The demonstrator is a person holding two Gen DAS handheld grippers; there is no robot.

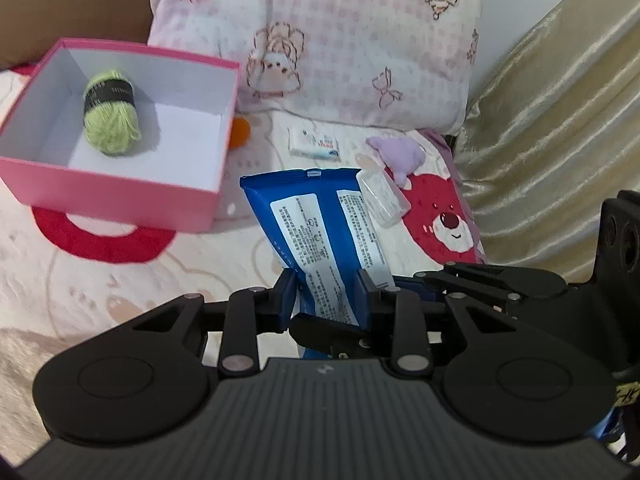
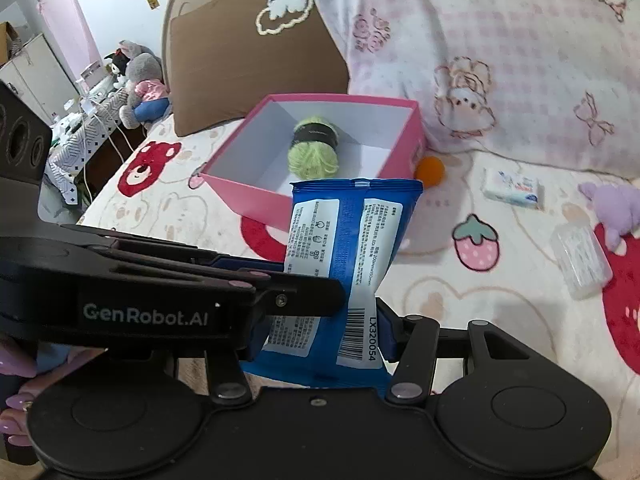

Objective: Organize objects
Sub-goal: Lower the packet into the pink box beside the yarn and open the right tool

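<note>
Both grippers, left gripper [image 1: 326,294] and right gripper [image 2: 322,332], are clamped on your blue pack [image 1: 320,232], long axis upright; pink box [image 1: 120,196] sits ahead-left, left gripper nearer.

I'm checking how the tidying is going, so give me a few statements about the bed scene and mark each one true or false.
1. The green yarn ball lies inside the pink box. True.
2. Both the left gripper and the right gripper clamp the blue packet. True.
3. The orange ball is in the box. False: it sits on the blanket beside the box.
4. The clear plastic case is held by a gripper. False: it lies on the blanket.
5. The purple plush toy lies outside the box. True.
</note>
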